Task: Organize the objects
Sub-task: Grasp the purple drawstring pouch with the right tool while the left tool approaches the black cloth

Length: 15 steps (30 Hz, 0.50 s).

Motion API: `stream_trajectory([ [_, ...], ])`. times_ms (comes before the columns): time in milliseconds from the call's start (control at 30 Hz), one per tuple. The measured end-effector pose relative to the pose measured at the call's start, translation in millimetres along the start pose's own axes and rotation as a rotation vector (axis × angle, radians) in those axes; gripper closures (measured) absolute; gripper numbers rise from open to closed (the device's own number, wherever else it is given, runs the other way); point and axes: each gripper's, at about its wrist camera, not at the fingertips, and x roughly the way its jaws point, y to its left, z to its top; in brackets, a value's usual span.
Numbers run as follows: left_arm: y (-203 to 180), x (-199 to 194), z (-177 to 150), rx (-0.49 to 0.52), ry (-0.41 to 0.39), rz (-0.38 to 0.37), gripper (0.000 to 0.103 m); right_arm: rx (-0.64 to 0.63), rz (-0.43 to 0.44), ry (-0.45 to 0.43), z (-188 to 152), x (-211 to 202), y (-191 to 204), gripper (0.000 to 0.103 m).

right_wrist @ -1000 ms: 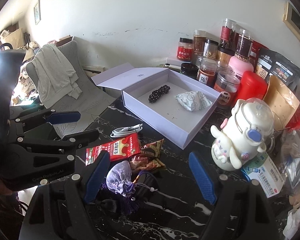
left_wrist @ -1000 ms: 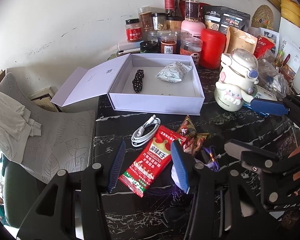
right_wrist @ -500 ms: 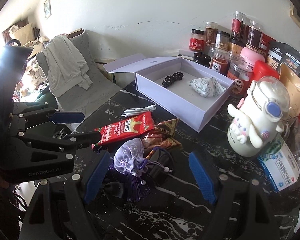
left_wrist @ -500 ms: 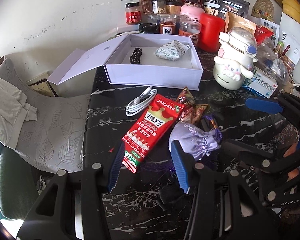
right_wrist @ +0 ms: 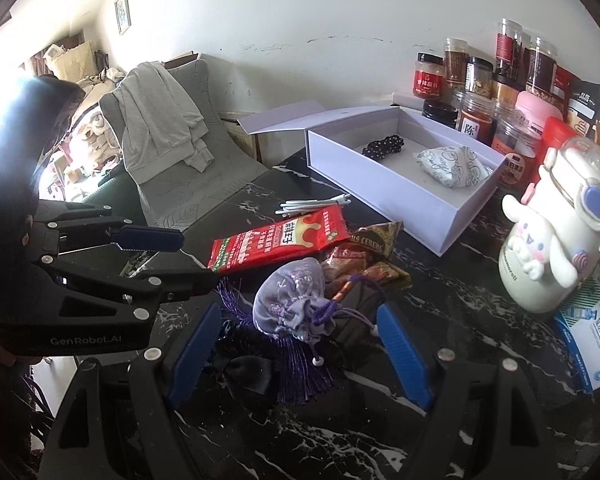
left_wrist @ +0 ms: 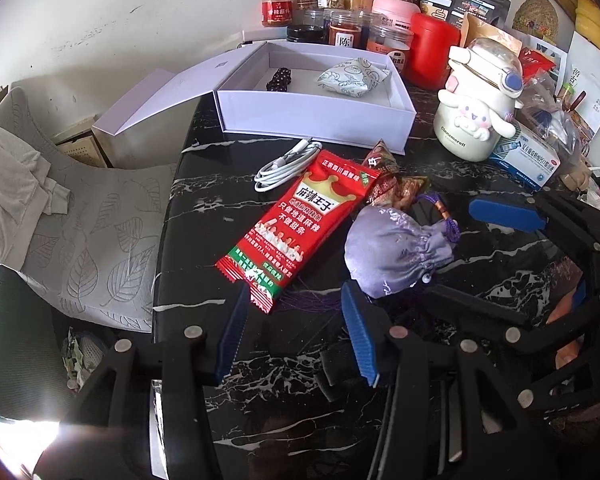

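My left gripper [left_wrist: 296, 336] stands with its jaws parted and nothing between the pads; the near end of one red snack packet [left_wrist: 300, 224] lies just beyond them on the black marble table [left_wrist: 204, 208]. My right gripper [right_wrist: 296, 356] is wider, its jaws closing at this moment, with one lilac drawstring pouch [right_wrist: 290, 300] lying between the blue pads, neither pad touching it. A purple tassel [right_wrist: 296, 360] spreads from the pouch toward me, and a dark cloth [right_wrist: 244, 372] lies beside it.

Past the pouch I count two brown snack wrappers [right_wrist: 364, 252], overlapping each other and tucked against the red packet. Behind the packet lies one coiled white cable [left_wrist: 284, 164].

Further out sits one white box [left_wrist: 312, 120] with its lid open to the left. Inside I count two things: one dark bead bracelet [left_wrist: 280, 78] and one patterned sachet [left_wrist: 352, 78], well apart from each other.

Right of the box stands one cream cartoon-dog bottle [left_wrist: 476, 112], upright, with one blue-and-white medicine carton [left_wrist: 528, 160] just beside its base. Behind the box is a crowd of jars [left_wrist: 340, 12] against the wall; I cannot count them surely, since several hide one another. One red canister [left_wrist: 432, 48] stands among them.

Off the table's left edge is one grey chair [right_wrist: 188, 152] with one pale garment [right_wrist: 156, 120] draped over its back.
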Motion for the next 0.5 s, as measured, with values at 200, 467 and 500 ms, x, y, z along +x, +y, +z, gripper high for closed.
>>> stream_trajectory([
  [200,10,12,-6,-0.028,0.034,-0.002,0.057,-0.022,0.016,0.010,0,14,3,0.043],
  [467,13,17,-13,-0.035,0.054,0.005,0.057,-0.121,-0.013,0.010,-2,25,19,0.070],
  [500,13,18,-14,-0.035,0.057,0.006,0.057,-0.126,-0.002,0.028,-3,28,20,0.074],
])
